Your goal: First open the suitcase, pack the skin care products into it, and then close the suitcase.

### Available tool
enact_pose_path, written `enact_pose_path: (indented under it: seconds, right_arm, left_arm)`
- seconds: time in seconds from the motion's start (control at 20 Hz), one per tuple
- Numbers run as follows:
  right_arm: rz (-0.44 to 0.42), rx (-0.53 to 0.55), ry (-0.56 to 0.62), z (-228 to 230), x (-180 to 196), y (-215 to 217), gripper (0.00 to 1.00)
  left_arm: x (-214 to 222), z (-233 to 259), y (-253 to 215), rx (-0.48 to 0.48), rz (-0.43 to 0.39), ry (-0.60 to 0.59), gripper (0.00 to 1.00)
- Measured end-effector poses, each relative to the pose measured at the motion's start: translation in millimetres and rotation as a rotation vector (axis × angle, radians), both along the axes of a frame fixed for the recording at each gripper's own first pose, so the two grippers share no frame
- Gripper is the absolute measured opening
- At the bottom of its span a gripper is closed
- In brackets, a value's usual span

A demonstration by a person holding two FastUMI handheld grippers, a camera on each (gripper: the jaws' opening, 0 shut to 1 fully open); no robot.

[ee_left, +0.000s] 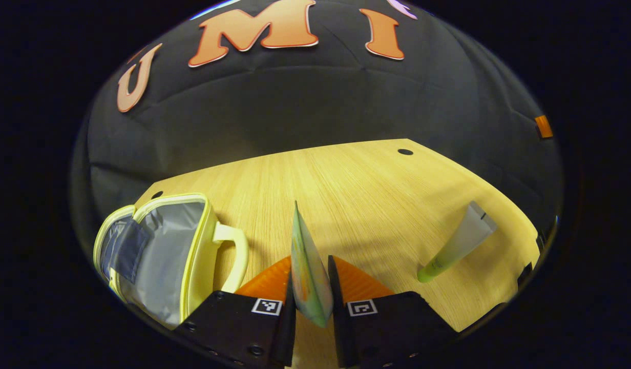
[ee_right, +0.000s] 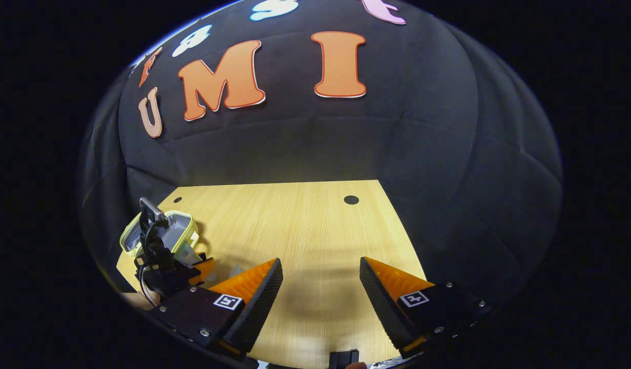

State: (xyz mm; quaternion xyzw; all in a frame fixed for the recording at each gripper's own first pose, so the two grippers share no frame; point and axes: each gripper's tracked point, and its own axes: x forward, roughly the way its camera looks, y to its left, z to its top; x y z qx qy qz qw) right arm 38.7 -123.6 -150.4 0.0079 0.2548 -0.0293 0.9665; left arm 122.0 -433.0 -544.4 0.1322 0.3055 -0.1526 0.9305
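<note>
My left gripper (ee_left: 311, 279) is shut on a flat green sachet (ee_left: 308, 266), held edge-on above the wooden table (ee_left: 346, 184). The pale yellow suitcase (ee_left: 162, 251) lies open at the lower left of the left gripper view, grey lining showing, its handle toward the gripper. A green and white tube (ee_left: 459, 243) lies on the table to the right. In the right gripper view my right gripper (ee_right: 320, 279) stands open over bare table (ee_right: 305, 225) with nothing between its fingers. The suitcase (ee_right: 164, 230) sits far left there, partly hidden behind the other gripper (ee_right: 164, 269).
Two round holes (ee_left: 405, 151) (ee_right: 351, 200) mark the table near its far edge. The black cloth wall stands close behind the table. The table's right edge runs near the tube.
</note>
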Motion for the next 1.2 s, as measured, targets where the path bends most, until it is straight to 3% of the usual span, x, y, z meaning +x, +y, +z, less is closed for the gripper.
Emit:
enact_pose_path:
  seconds: [0.15,0.4,0.65,0.9,1.15,1.2]
  right_arm:
    - [0.014,0.011,-0.018,5,1,7,0.96]
    - [0.119,0.035,-0.074,10,13,56,0.96]
    - [0.251,0.057,-0.048,-20,32,115,0.96]
    - [0.356,0.058,0.112,-91,35,153,0.97]
    - [0.31,0.136,0.288,-157,38,156,0.93]
    - [0.303,0.132,0.306,-164,38,152,0.83]
  left_arm:
    - [-25,13,-12,-0.124,0.005,0.111,0.31]
    - [-74,72,-1,-0.222,0.005,0.204,0.32]
    - [-110,112,51,-0.163,0.07,0.2,0.32]
    - [-137,121,100,-0.123,0.153,0.192,0.31]
    - [-149,123,127,-0.098,0.191,0.183,0.31]
    - [-148,123,128,-0.093,0.198,0.181,0.32]
